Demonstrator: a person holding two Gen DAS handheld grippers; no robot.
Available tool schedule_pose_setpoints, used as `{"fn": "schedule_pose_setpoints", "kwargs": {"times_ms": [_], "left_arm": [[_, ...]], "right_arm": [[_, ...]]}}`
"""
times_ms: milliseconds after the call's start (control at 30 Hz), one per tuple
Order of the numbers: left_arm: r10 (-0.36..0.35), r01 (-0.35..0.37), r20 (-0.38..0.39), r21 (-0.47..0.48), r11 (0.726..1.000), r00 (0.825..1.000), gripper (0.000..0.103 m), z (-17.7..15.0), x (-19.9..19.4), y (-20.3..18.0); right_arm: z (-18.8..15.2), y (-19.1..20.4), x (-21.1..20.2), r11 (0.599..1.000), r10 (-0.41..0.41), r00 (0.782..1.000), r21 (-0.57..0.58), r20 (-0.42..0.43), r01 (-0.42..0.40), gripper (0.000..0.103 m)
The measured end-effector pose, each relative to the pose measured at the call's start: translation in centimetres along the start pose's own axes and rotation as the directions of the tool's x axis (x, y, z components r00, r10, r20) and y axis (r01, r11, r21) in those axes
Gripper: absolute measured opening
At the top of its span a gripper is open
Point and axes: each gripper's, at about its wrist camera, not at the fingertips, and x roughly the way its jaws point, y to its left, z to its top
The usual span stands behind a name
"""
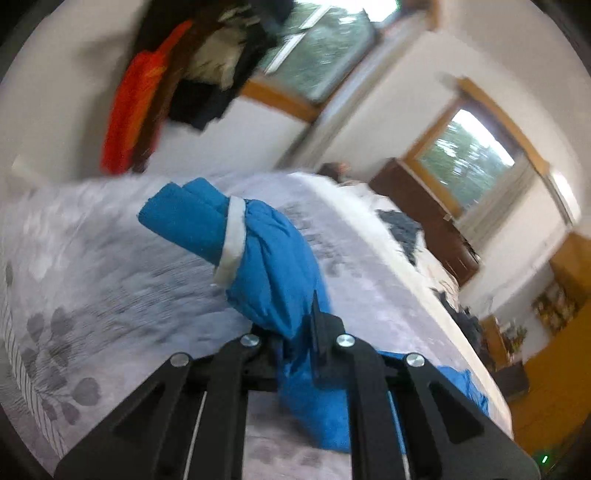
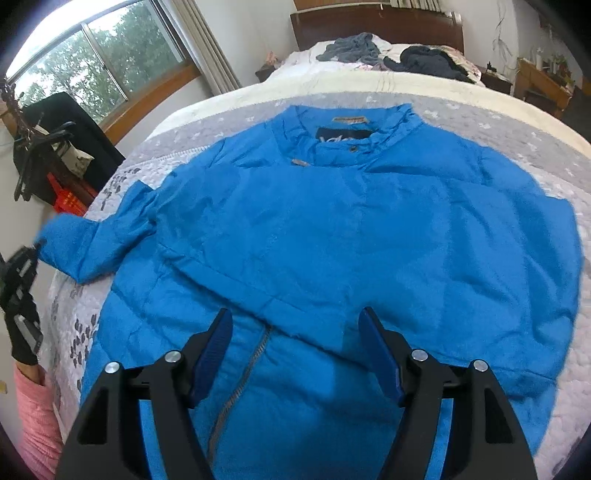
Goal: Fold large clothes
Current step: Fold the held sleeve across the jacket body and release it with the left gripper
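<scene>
A blue padded jacket [image 2: 332, 229] lies spread on the grey flowered bedspread [image 2: 480, 118], collar toward the headboard and zipper [image 2: 240, 384] toward me. My right gripper [image 2: 295, 314] hovers open just above the lower front, nothing between its blue pads [image 2: 212, 354]. In the left wrist view my left gripper [image 1: 295, 328] is shut on the jacket's sleeve [image 1: 273, 266], held above the bed, with the white-banded cuff [image 1: 232, 236] pointing away. The left gripper [image 2: 22, 266] also shows at the left edge of the right wrist view, at the sleeve's end [image 2: 62, 243].
Dark clothes [image 2: 428, 61] and a grey garment [image 2: 351, 46] lie near the wooden headboard [image 2: 369, 26]. Clothes hang on a rack [image 1: 177, 81] by the window. A red crate [image 2: 70, 197] sits beside the bed. A pink sleeve [image 2: 33, 417] shows at lower left.
</scene>
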Motion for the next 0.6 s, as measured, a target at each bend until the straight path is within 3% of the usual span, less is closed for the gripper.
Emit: {"fn": "schedule_pose_setpoints", "kwargs": {"times_ms": [200,400,600], "left_arm": [[-0.136,0.145,-0.060,0.170,0.975,0.989,0.008,-2.9,-0.3,-10.1],[-0.259,0.307,-0.193,0.289,0.907,0.946,0.008,-9.5,0.9,-20.2],[-0.325,0.421,-0.306,0.334,0.843,0.895,0.008,-15.4,2.9,-27.5]], "right_arm": [[-1.1,-1.4,-2.6,0.999,-0.039,0.998,0.008,0.040,0.039,0.071],[-2.0,-3.4,-4.2,0.993,-0.117,0.990,0.031,0.079,0.115,0.071],[-2.2,-6.4,-4.9,0.989,-0.115,0.988,0.104,0.102,0.104,0.071]]}}
